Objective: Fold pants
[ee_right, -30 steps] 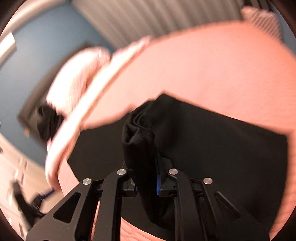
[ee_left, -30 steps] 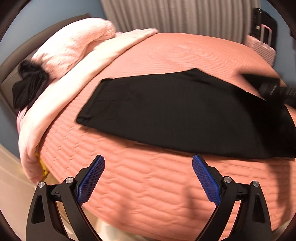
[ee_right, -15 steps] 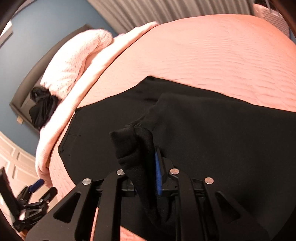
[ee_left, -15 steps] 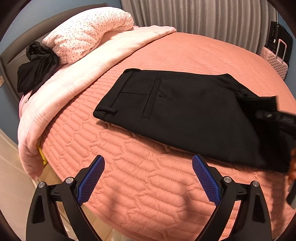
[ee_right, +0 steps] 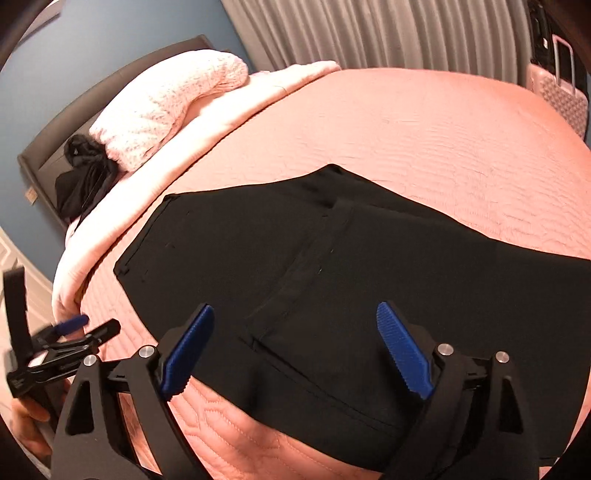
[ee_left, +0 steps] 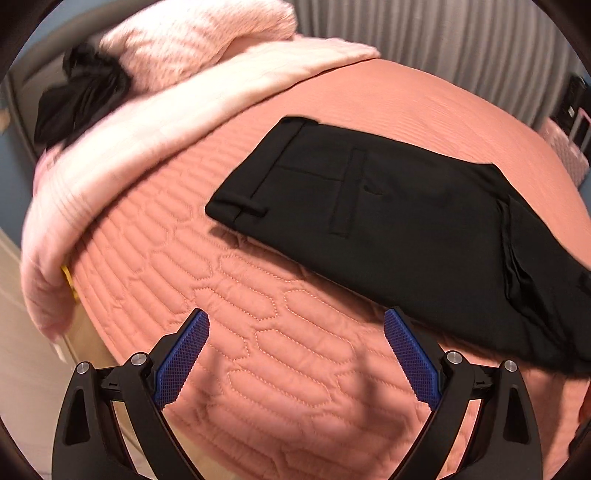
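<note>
Pants [ee_right: 369, 258] lie folded on the bed [ee_right: 443, 129]; left hand-held gripper [ee_left: 295, 354] and right hand-held gripper [ee_right: 295, 347] both spread wide, holding nothing.

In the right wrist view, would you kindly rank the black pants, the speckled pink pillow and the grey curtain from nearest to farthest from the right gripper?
1. Black pants, directly under the right gripper.
2. Speckled pink pillow, upper left by the headboard.
3. Grey curtain, behind the bed, top.

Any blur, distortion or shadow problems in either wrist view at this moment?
Left wrist view: motion smear on the pillow and blanket, pants fairly sharp, left tool shadow on the quilt. Right wrist view: sharper, pants lose detail in black; both show heavy fisheye bulge and dark corners.
</note>
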`<action>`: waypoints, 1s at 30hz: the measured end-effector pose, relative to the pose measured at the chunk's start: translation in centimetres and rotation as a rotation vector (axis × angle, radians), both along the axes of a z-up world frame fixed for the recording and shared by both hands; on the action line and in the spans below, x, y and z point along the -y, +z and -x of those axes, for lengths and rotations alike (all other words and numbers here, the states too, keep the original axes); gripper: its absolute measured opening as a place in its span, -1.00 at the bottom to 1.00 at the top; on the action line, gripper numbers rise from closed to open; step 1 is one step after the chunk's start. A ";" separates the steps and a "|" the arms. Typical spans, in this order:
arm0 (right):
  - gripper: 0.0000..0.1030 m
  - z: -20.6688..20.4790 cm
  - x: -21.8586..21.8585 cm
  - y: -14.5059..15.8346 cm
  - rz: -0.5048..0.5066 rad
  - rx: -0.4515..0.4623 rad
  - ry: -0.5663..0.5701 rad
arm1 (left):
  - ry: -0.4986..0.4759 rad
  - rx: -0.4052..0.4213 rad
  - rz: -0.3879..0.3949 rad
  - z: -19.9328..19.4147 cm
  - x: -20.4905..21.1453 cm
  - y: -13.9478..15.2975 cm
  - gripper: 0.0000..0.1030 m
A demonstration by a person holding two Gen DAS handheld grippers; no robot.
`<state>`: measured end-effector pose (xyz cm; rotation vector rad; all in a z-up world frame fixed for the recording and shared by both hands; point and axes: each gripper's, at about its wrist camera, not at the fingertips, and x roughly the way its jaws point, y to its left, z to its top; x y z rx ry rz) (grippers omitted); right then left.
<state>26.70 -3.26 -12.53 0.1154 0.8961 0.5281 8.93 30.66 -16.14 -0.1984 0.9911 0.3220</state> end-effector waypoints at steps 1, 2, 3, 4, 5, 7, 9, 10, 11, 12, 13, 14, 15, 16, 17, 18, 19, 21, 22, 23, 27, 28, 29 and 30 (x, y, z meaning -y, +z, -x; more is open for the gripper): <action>0.65 -0.8 -0.5 -0.9 0.028 -0.050 0.012 | 0.011 0.001 0.024 -0.3 -0.5 -0.3 0.83; 0.45 -0.9 -0.6 -1.3 0.047 -0.083 0.008 | 0.018 0.007 0.040 -0.5 -0.8 -0.5 0.83; 0.45 -0.9 -0.6 -1.1 0.021 -0.108 -0.007 | 0.027 0.009 0.068 -1.0 -1.3 -0.7 0.83; 0.45 -0.4 -0.2 -0.6 -0.039 -0.105 -0.020 | 0.030 0.022 0.102 -1.4 -1.8 -0.8 0.83; 0.47 0.3 -0.3 -0.3 -0.078 -0.097 -0.027 | 0.034 0.051 0.164 -2.0 -2.7 -1.0 0.83; 0.49 2.0 0.7 0.6 -0.131 -0.089 -0.040 | 0.056 0.080 0.262 -3.0 -4.2 -1.2 0.83; 0.49 3.5 1.6 1.3 -0.157 -0.084 -0.042 | 0.070 0.132 0.403 -4.4 -5.9 -2.1 0.83; 0.49 4.3 2.2 1.6 -0.169 -0.082 -0.052 | 0.093 0.124 0.465 -5.1 -6.6 -2.9 0.83; 0.50 5.1 2.8 1.9 -0.178 -0.088 -0.059 | 0.117 0.135 0.520 -5.7 -7.3 -3.5 0.82; 0.50 5.8 3.3 2.2 -0.177 -0.095 -0.065 | 0.143 0.151 0.536 -5.9 -7.8 -3.7 0.79; 0.50 6.7 3.9 2.4 -0.173 -0.100 -0.075 | 0.165 0.181 0.547 -6.2 -8.2 -3.6 0.80; 0.50 7.1 3.3 2.6 -0.173 -0.102 -0.080 | 0.158 0.214 0.558 -6.8 -8.5 -3.4 0.80; 0.50 8.1 4.0 2.6 -0.167 -0.110 -0.096 | 0.156 0.220 0.567 -7.3 -8.8 -3.5 0.80; 0.50 8.6 4.5 2.5 -0.169 -0.118 -0.107 | 0.166 0.219 0.586 -7.8 -9.1 -3.8 0.81; 0.51 9.3 5.2 2.3 -0.184 -0.144 -0.121 | 0.184 0.224 0.611 -8.2 -9.4 -4.2 0.86; 0.51 9.7 5.6 2.0 -0.186 -0.166 -0.140 | 0.210 0.242 0.635 -8.5 -9.7 -4.5 0.88; 0.51 10.3 6.0 1.7 -0.184 -0.177 -0.159 | 0.222 0.255 0.637 -8.7 -9.8 -4.6 0.88; 0.51 11.3 6.7 1.2 -0.181 -0.199 -0.175 | 0.221 0.261 0.620 -9.3 -9.6 -4.5 0.87; 0.51 11.9 7.2 1.1 -0.173 -0.200 -0.188 | 0.220 0.269 0.612 -9.5 -9.6 -4.4 0.73; 0.51 12.5 7.6 1.1 -0.175 -0.200 -0.194 | 0.227 0.273 0.599 -9.7 -9.5 -4.5 0.40; 0.51 14.0 9.3 1.0 -0.154 -0.188 -0.215 | 0.214 0.285 0.660 -9.6 -10.3 -5.0 -0.55; 0.51 14.5 9.9 1.1 -0.152 -0.180 -0.222 | 0.221 0.290 0.662 -9.6 -10.2 -4.7 -0.58; 0.52 14.7 10.5 1.1 -0.153 -0.178 -0.226 | 0.201 0.285 0.599 -9.9 -9.3 -3.4 -0.61; 0.54 15.0 11.2 1.1 -0.149 -0.173 -0.238 | 0.180 0.282 0.537 -10.2 -8.6 -2.4 -0.62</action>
